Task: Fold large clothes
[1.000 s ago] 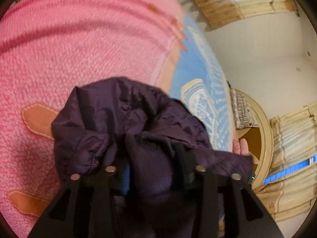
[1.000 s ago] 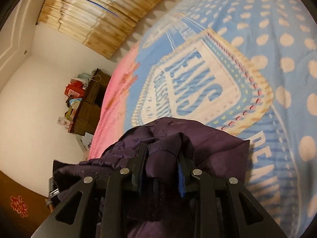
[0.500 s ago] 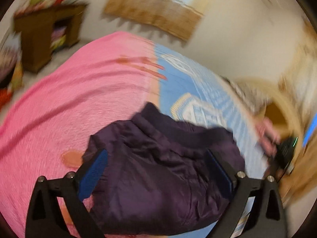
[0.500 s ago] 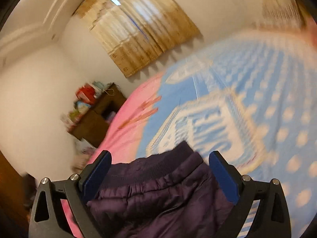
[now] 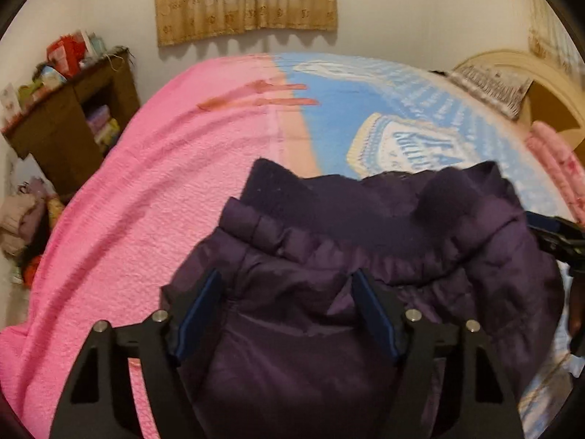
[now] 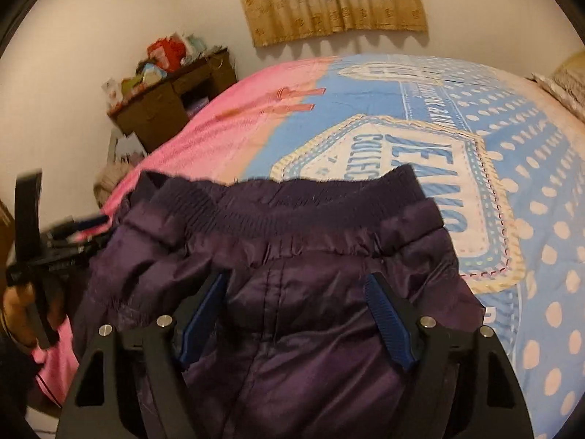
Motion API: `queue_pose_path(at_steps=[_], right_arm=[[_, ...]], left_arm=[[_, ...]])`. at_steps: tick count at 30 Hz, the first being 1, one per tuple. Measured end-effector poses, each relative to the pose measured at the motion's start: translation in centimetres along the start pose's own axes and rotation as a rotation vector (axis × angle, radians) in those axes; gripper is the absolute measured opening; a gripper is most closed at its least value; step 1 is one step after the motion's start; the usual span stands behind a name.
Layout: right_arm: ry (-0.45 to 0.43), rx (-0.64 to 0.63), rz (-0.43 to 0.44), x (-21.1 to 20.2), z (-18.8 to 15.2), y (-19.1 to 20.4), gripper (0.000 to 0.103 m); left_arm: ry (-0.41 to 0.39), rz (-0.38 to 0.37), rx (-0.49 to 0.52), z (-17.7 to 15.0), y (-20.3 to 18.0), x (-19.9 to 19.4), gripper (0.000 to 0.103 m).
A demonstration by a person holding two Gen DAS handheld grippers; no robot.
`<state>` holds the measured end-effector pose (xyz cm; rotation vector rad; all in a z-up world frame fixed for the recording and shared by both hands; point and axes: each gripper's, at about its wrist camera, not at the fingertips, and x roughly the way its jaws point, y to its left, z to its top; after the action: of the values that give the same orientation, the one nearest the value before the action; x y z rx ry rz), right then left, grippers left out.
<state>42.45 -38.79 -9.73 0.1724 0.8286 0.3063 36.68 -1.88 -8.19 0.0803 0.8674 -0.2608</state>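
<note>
A dark purple puffy garment [image 5: 365, 256] is spread on the bed [image 5: 146, 183], partly on the pink half of the cover and partly on the blue half. Its ribbed band is seen along the far edge.

The left gripper [image 5: 287, 311] is held above the near part of the garment and is tipped downward toward it. Its two blue fingers [image 5: 197, 314] are spread apart. The jaws have just been closing a little after a wide opening, and purple cloth is seen in the space between them, but no cloth is pinched.

The right gripper [image 6: 296, 314] is held the same way over the other side of the garment, tipped down, with its blue fingers [image 6: 387, 322] spread. Its jaws have also just been closing a little, and cloth lies under the gap without being squeezed.

In the right wrist view, the left gripper is seen at the left edge, and it is gripped by a hand [image 6: 16, 314]. In the left wrist view, part of the right gripper is seen at the right edge.

A brown shelf [image 5: 69, 124] stands beside the bed. A curtain [image 5: 245, 0] hangs on the far wall.
</note>
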Motion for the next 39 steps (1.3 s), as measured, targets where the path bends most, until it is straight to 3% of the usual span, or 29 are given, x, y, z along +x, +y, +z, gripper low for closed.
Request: queue_pose_path(at_steps=[4, 7, 9, 11, 13, 14, 15, 16, 20, 23, 25, 27, 31, 33, 35, 39], right_arm=[[-0.038, -0.007, -0.035, 0.0, 1.5, -0.4, 0.079], [0.061, -0.066, -0.014, 2.5, 1.8, 1.1, 0.079], [0.145, -0.136, -0.020, 4.6, 0.7, 2.1, 0.079], [0.148, -0.186, -0.071, 5.4, -0.2, 2.7, 0.075], [0.125, -0.220, -0.100, 5.3, -0.7, 2.9, 0.060], [0.100, -0.215, -0.099, 4.8, -0.8, 2.8, 0.050], [0.085, -0.212, -0.092, 4.5, -0.8, 2.7, 0.041], [0.065, -0.213, -0.093, 4.0, -0.9, 2.7, 0.037], [0.007, -0.209, -0.115, 2.7, -0.3, 2.7, 0.025], [-0.074, -0.168, -0.125, 0.7, 1.1, 2.9, 0.023], [-0.135, -0.162, -0.155, -0.5, 2.0, 3.4, 0.022], [-0.151, -0.164, -0.192, -0.3, 2.5, 3.7, 0.022], [-0.031, -0.168, -0.269, 4.5, 1.7, 3.1, 0.024], [0.003, -0.162, -0.285, 6.4, 0.8, 2.4, 0.034], [0.026, -0.139, -0.276, 7.4, 0.0, 1.7, 0.041], [0.032, -0.093, -0.233, 7.6, -0.8, 0.4, 0.043]], left_arm=[[-0.052, 0.045, 0.114, 1.0, -1.8, -1.1, 0.087], [-0.041, 0.074, 0.189, 2.0, -3.4, 0.6, 0.091], [0.038, 0.070, 0.246, 1.7, -4.3, 2.9, 0.089], [0.058, 0.105, 0.296, 0.6, -4.7, 4.8, 0.075], [0.032, 0.073, 0.290, -0.2, -4.7, 4.7, 0.047], [-0.009, 0.072, 0.279, -0.3, -4.5, 4.0, 0.041], [-0.038, 0.061, 0.266, -0.5, -4.2, 3.3, 0.029], [-0.060, 0.058, 0.243, -0.6, -3.8, 2.6, 0.024], [-0.186, 0.021, 0.130, -0.1, -1.9, -0.4, 0.022], [-0.239, -0.026, -0.001, 1.6, -0.1, -2.2, 0.022], [-0.278, -0.015, -0.032, 2.5, 0.3, -2.9, 0.022], [-0.266, 0.040, 0.000, 3.1, -0.3, -1.8, 0.022], [-0.140, 0.162, 0.057, 2.4, -1.2, 3.7, 0.026], [-0.086, 0.187, 0.070, 1.9, -1.3, 5.9, 0.031], [-0.083, 0.211, 0.063, 1.4, -1.3, 6.7, 0.035], [-0.076, 0.204, 0.054, 0.7, -1.1, 7.0, 0.036]])
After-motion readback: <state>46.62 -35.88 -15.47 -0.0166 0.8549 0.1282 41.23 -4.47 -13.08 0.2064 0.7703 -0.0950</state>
